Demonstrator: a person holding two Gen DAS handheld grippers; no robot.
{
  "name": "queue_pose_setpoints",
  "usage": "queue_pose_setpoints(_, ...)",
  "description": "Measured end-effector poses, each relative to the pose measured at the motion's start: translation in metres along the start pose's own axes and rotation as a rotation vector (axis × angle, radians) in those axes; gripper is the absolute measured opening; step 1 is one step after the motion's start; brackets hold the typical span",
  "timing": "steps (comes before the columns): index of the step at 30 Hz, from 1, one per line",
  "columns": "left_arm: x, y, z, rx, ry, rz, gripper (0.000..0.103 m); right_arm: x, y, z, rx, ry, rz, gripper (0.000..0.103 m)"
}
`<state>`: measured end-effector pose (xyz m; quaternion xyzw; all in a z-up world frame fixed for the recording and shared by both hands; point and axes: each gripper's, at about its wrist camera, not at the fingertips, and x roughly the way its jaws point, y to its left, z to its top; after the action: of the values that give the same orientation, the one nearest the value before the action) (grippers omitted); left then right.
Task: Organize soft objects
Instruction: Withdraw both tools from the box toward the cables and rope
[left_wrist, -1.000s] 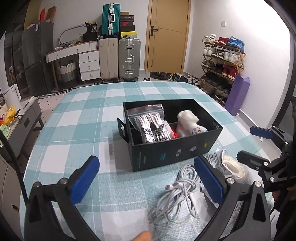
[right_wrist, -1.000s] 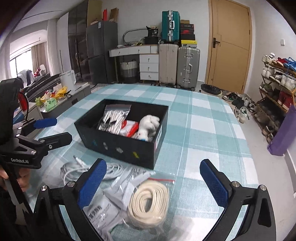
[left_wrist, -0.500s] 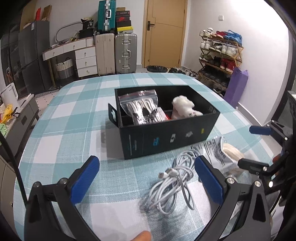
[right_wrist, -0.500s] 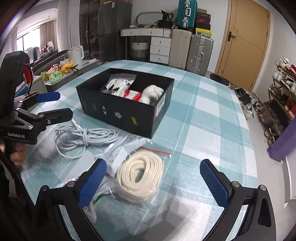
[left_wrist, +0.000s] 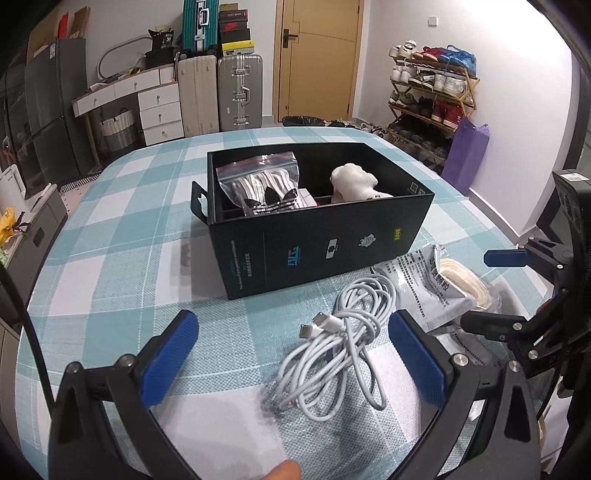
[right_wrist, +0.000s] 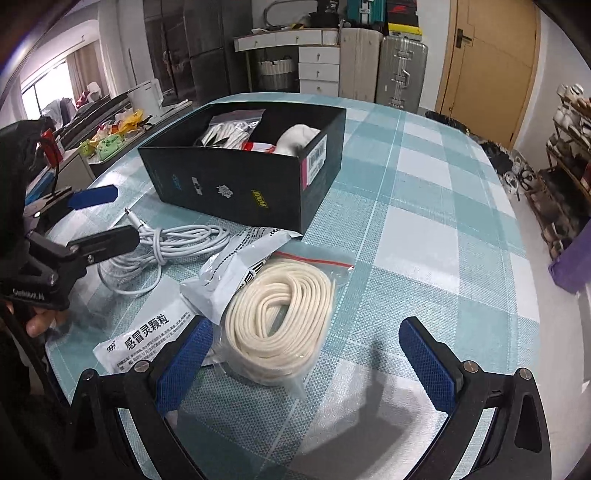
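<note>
A black box (left_wrist: 314, 236) (right_wrist: 236, 184) stands mid-table, holding a zip bag of striped socks (left_wrist: 266, 186), a white plush (left_wrist: 354, 182) and something red. In front of it lies a coiled white cable (left_wrist: 340, 343) (right_wrist: 162, 243). My left gripper (left_wrist: 295, 358) is open just above the cable, its pads on either side. To the right lie grey medicine sachets (left_wrist: 432, 284) (right_wrist: 236, 266) and a clear bag of cream rope (right_wrist: 280, 325) (left_wrist: 465, 284). My right gripper (right_wrist: 306, 358) is open, low over the rope bag.
The table has a teal checked cloth (left_wrist: 122, 243). Suitcases (left_wrist: 238, 92) and a drawer unit (left_wrist: 159, 107) stand against the far wall. A shoe rack (left_wrist: 432, 96) and a purple bag (left_wrist: 465, 158) are to the right. A white sachet (right_wrist: 147, 339) lies near the front edge.
Both grippers have dropped lower and closer to the table. The left one now straddles the cable; the right one has closed in on the rope bag. Nothing was picked up.
</note>
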<state>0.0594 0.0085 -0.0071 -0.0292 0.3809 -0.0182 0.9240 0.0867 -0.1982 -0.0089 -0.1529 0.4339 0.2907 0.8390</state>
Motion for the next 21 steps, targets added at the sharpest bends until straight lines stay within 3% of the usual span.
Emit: queue_pose_setpoints(21,0.01,0.001,-0.002,0.003,0.036,0.012,0.103,0.013,-0.009,0.0,0.031,0.027,-0.056,0.101)
